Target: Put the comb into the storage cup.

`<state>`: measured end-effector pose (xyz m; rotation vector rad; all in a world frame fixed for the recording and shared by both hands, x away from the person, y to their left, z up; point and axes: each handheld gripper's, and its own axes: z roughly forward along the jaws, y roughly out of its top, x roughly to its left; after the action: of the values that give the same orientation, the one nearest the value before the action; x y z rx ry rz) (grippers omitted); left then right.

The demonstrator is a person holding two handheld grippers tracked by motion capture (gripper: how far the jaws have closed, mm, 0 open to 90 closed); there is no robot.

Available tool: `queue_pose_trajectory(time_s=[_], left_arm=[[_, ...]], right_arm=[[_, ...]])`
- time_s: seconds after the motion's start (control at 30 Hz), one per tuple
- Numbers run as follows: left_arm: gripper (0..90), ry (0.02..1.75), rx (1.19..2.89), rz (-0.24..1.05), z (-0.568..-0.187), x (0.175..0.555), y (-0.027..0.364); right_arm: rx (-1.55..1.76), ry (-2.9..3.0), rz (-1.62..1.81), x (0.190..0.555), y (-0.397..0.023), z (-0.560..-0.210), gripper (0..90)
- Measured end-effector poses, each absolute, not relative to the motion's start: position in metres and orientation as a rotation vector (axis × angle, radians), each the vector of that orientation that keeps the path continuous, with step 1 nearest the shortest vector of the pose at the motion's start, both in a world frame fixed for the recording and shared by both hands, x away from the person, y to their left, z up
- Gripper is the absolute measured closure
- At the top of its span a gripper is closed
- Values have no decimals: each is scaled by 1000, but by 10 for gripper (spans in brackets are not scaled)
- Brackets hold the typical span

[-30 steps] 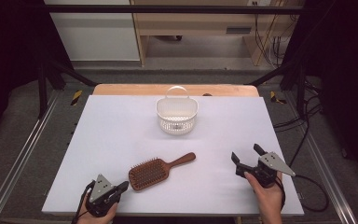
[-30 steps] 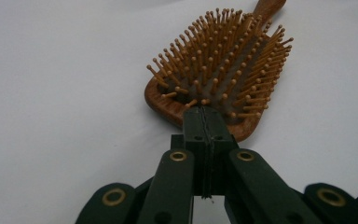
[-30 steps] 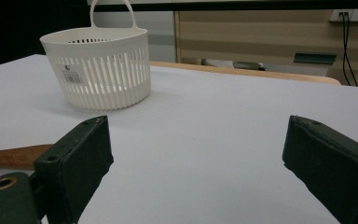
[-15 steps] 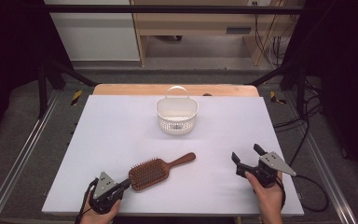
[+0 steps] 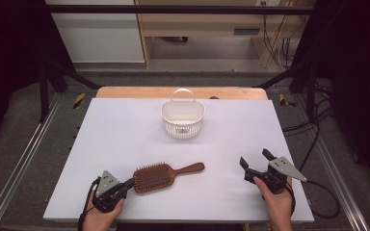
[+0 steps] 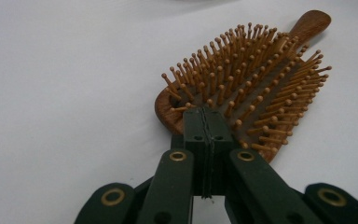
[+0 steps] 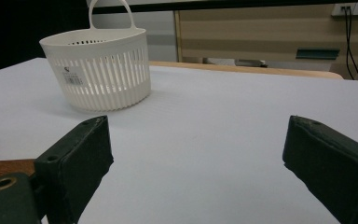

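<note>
Wooden paddle hairbrush (image 5: 160, 175) lay untouched, not yet lifted toward white basket (image 5: 183, 118); left gripper (image 6: 206, 122) clenched empty beside it, right gripper (image 5: 256, 161) spread wide.

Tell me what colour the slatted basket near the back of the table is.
The basket is white, with a white loop handle; the right gripper view shows it best.

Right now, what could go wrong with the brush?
1. The left hand-held gripper is shut, its tips right at the hairbrush head's edge. A push from there might just slide the brush across the table.
2. Its bristles face up, so closing on the head could pinch bristles and slip.
3. The basket looks light and may tip if the brush gets dropped in.
</note>
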<state>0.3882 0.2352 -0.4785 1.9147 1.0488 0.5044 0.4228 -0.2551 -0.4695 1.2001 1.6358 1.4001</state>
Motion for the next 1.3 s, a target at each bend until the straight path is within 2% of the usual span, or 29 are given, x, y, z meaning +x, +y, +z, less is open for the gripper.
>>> queue_pose_trajectory(time_s=[0.73,1.3], left_arm=[[898,1044,1932,459,-477,417,233],[897,958,1994,444,-473,430,195]], right_arm=[[1182,1670,1392,423,-252,-469,75],[1135,1797,1345,420,-246,-463,72]])
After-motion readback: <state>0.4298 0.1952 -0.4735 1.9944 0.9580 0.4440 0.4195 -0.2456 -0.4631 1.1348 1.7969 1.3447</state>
